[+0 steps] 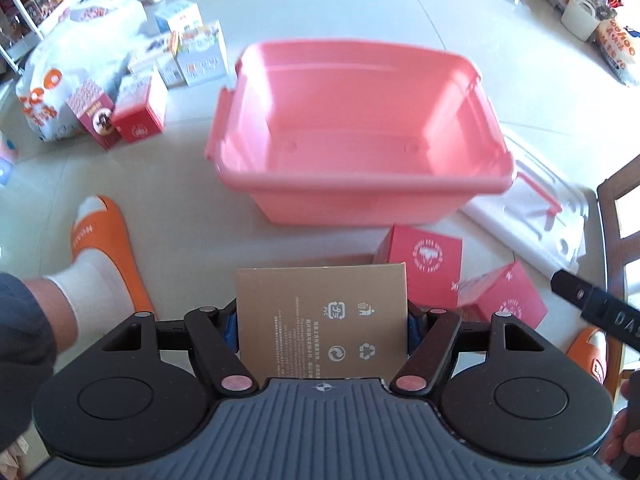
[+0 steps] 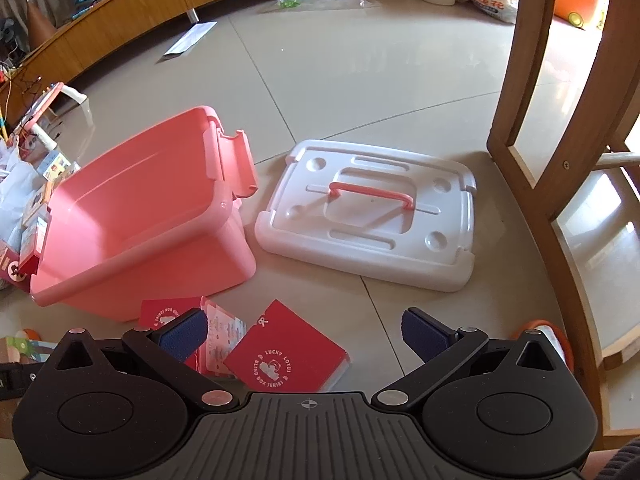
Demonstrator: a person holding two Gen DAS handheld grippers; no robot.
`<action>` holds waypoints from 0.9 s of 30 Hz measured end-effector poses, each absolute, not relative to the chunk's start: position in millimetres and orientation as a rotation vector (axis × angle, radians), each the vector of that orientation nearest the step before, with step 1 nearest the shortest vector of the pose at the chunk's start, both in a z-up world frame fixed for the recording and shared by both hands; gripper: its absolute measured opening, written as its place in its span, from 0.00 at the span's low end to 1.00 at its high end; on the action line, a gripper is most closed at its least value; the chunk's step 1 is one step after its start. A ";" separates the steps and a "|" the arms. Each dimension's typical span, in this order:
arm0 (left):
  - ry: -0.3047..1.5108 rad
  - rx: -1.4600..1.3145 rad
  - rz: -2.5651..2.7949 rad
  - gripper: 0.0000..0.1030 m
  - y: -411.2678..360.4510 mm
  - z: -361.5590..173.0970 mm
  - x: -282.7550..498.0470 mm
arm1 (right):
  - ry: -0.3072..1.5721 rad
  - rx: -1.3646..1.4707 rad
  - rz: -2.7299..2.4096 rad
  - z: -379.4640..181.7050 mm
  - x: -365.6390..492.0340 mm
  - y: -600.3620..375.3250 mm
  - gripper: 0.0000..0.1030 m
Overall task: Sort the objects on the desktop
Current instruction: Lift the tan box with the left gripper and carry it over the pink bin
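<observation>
The left gripper (image 1: 322, 322) pinches a brown box (image 1: 322, 316) just short of the pink bin (image 1: 360, 184) ahead, where a loose squeeze could drop it early, while the right gripper (image 2: 300, 332) hangs wide open and empty above red boxes (image 2: 286, 350).

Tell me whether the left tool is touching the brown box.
Touching. The left wrist view shows the left tool shut on the brown box, its blue pads pressed against both side edges with no gap.

Open pink bin (image 1: 360, 128) unobstructed above; red boxes (image 2: 286, 350) crowd its front.
</observation>
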State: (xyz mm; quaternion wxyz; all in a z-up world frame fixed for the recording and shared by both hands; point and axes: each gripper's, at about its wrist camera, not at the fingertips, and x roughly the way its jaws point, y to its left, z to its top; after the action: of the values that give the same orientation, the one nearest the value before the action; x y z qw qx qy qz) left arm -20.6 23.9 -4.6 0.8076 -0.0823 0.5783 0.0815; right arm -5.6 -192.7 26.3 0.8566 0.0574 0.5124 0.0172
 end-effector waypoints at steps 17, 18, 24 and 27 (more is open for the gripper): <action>1.171 -0.224 0.128 0.69 29.0 53.7 21.4 | 1.081 0.157 0.091 24.8 11.0 -179.9 1.00; 1.170 -0.215 0.132 0.69 29.3 55.6 28.2 | 1.084 0.161 0.095 23.5 12.3 -179.2 1.00; 1.152 -0.177 0.159 0.69 41.9 63.0 69.6 | 1.092 0.198 0.112 18.4 18.9 -177.4 1.00; 1.157 -0.206 0.147 0.69 50.7 58.4 94.8 | 1.100 0.198 0.115 15.2 23.3 -177.0 1.00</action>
State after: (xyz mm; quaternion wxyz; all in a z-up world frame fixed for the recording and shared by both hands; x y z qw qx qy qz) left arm 94.8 50.7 58.4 0.8298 -0.0973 0.5451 0.0695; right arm 23.3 -177.0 15.2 0.8463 0.0938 0.5214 0.0547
